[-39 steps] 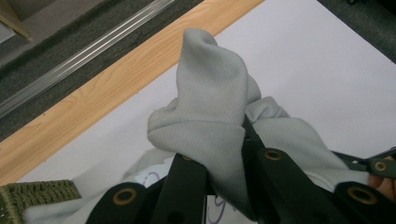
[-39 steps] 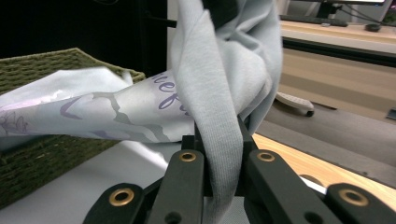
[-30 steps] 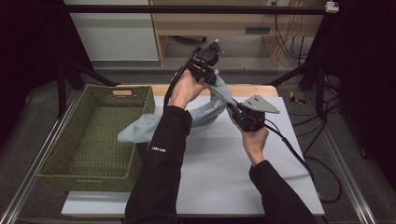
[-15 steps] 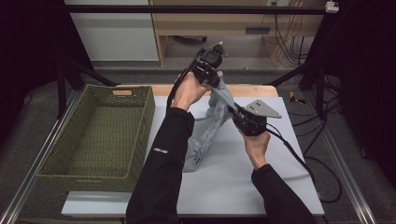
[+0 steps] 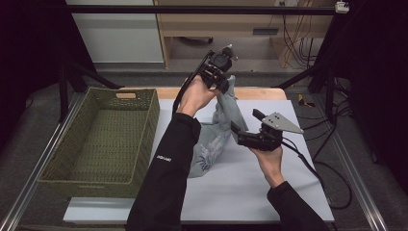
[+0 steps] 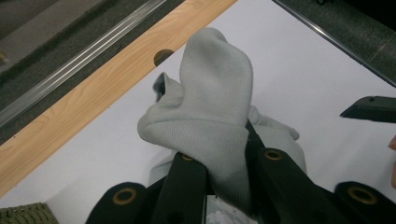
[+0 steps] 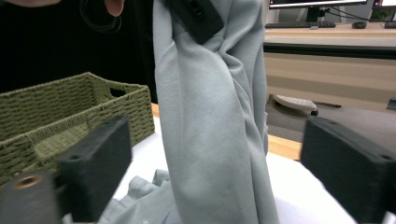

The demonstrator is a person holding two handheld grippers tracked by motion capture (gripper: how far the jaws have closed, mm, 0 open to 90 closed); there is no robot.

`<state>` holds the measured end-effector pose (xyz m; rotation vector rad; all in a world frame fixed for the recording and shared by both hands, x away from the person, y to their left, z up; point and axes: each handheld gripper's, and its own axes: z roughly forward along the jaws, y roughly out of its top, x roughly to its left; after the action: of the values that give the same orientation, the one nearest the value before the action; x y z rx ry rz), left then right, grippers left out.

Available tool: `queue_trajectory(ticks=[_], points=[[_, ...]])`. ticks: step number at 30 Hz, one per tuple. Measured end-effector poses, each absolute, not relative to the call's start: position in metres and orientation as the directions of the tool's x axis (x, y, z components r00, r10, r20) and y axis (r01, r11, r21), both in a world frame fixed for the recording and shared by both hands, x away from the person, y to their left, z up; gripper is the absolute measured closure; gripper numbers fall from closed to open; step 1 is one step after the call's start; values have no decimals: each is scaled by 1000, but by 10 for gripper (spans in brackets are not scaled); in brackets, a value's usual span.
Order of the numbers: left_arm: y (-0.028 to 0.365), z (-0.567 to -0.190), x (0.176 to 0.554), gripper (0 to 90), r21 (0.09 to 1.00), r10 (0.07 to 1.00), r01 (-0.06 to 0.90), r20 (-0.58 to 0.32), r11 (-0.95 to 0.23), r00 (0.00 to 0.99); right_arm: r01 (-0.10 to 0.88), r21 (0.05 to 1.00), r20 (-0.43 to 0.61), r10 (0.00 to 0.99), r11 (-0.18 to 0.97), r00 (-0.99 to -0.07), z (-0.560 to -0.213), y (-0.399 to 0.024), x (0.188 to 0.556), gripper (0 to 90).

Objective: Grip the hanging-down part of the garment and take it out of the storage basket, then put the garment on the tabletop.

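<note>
We are dangling the soft, light grey garment (image 5: pixel 217 126) right of the basket (image 5: pixel 103 139), left tongs (image 5: pixel 222 84) clenched on its top fold, right tongs (image 5: pixel 244 126), just widening, released around its limp middle.

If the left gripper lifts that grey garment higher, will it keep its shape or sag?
Likely sag: the grey garment hangs limp from the left gripper, its lower end crumpled on the table. It probably sways too. The right gripper, just opened, grips nothing.
</note>
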<state>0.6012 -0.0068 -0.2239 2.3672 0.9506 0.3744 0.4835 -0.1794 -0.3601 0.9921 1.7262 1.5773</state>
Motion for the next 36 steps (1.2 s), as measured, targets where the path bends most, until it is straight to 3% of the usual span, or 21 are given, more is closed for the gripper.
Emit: queue_trajectory(ticks=[8,33,36], points=[[-1,-230,598,843,592,695,542,43,-596,718,148,989,72,836,11,-545,-374,-197,469,11],[7,-281,576,839,588,626,481,57,-651,778,157,987,75,823,17,-563,-409,-227,431,5],[7,-288,573,838,592,616,472,53,-653,786,134,990,39,818,47,-574,-416,-233,429,4]])
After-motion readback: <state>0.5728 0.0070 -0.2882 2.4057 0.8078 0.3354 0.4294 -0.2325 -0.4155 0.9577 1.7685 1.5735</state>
